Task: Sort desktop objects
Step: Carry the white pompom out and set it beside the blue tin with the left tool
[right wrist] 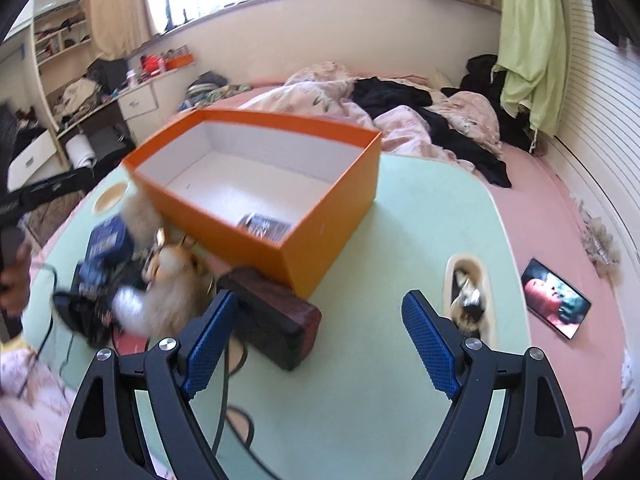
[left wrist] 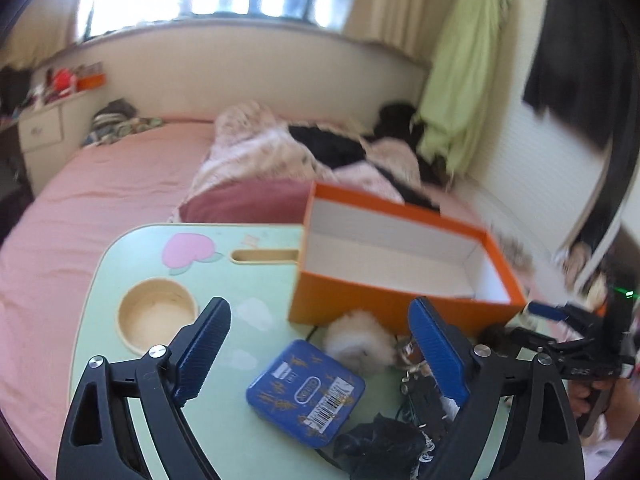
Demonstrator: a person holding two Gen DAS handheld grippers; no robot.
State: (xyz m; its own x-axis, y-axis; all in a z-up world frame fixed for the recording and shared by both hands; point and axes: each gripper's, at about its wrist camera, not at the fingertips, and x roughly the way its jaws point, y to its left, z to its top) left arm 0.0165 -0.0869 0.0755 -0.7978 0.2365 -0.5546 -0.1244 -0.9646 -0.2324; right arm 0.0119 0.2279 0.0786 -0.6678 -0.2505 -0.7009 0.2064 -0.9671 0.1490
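Observation:
An open orange box (left wrist: 400, 304) (right wrist: 332, 216) stands on the green lap table (left wrist: 240, 248) (right wrist: 400, 400); a small dark item (right wrist: 264, 226) lies inside it. In front of it lie a blue tin (left wrist: 306, 392) (right wrist: 106, 240), a fluffy white-tan pompom (left wrist: 358, 346) (right wrist: 176, 288), a dark red-brown case (right wrist: 276, 312), and a heap of black cord and lace (left wrist: 384, 444). My left gripper (left wrist: 320, 348) is open and empty over the tin. My right gripper (right wrist: 320, 344) is open and empty just right of the red-brown case; it also shows in the left wrist view (left wrist: 560, 316).
The table rests on a pink bed (left wrist: 80, 208) with rumpled bedding and black clothes (right wrist: 400, 96). The table has a round cup recess (left wrist: 156, 314), a slot (left wrist: 264, 256), and a side recess holding a small object (right wrist: 470, 300). A lit phone (right wrist: 556, 298) lies on the bed to the right.

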